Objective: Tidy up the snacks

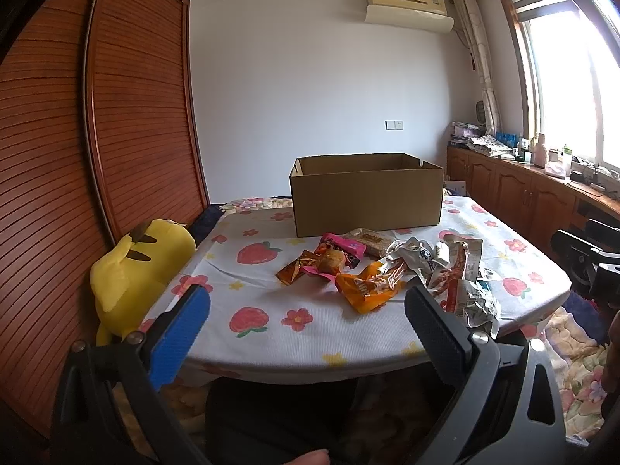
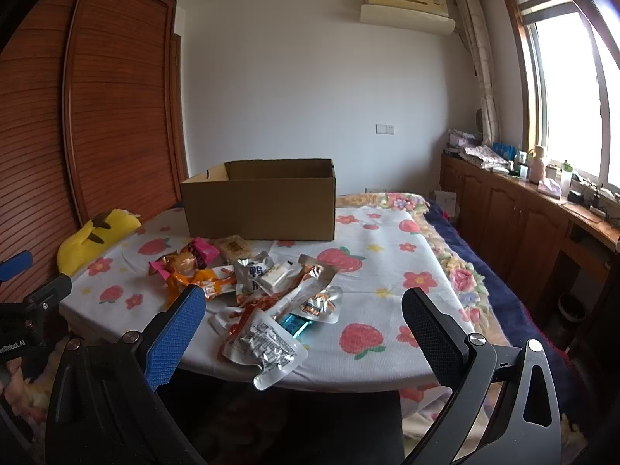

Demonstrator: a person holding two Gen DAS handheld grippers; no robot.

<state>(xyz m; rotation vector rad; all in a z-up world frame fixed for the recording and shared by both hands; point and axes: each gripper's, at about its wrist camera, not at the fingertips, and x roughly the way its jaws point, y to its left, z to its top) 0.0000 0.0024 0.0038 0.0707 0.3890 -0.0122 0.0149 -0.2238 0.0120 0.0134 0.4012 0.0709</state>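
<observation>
cardboard box open-topped at the far end of a strawberry-print tablecloth, snack packets heaped in front of it.
orange, pink and silver foil packets lie loose between box and near edge; a yellow plush toy sits beside the table; left gripper and right gripper both hover spread apart, holding nothing.

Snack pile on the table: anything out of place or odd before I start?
One silver snack packet overhangs the table's near edge and could slip off. The cardboard box sits upright and open.
</observation>
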